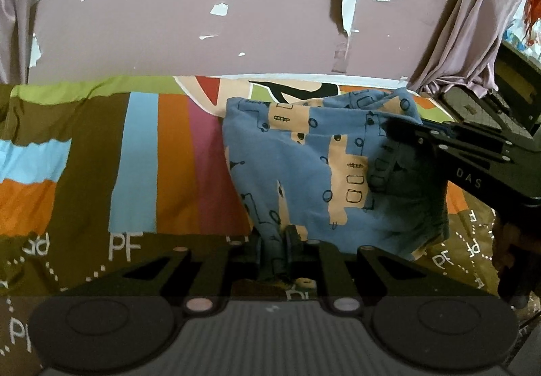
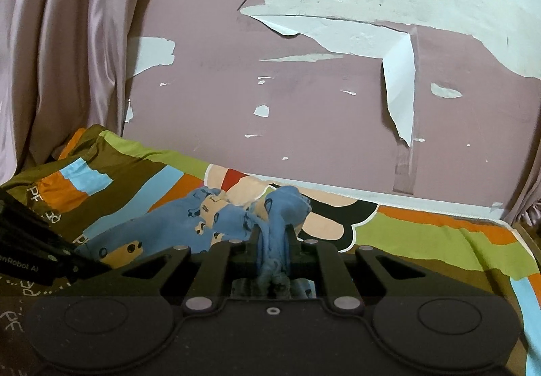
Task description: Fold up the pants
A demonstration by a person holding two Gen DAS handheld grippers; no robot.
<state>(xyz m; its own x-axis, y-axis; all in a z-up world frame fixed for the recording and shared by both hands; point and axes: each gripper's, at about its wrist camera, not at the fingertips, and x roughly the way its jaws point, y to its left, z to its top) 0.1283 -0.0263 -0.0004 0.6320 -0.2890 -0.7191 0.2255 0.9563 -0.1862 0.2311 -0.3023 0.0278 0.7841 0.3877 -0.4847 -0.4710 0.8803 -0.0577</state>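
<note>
Both grippers are pinching the pants (image 1: 304, 166) over the bed (image 1: 142, 156)
Left gripper (image 1: 275, 241) is clamping one fabric edge; right gripper (image 2: 273, 237) is angling down, clamping another bunched edge; striped bedspread is lying open leftward.

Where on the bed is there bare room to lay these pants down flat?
Free: the striped bedsheet left of the pants, up to the wall. Also the green stretch to their right. Crowded: the bed's right edge, by the curtain.
</note>
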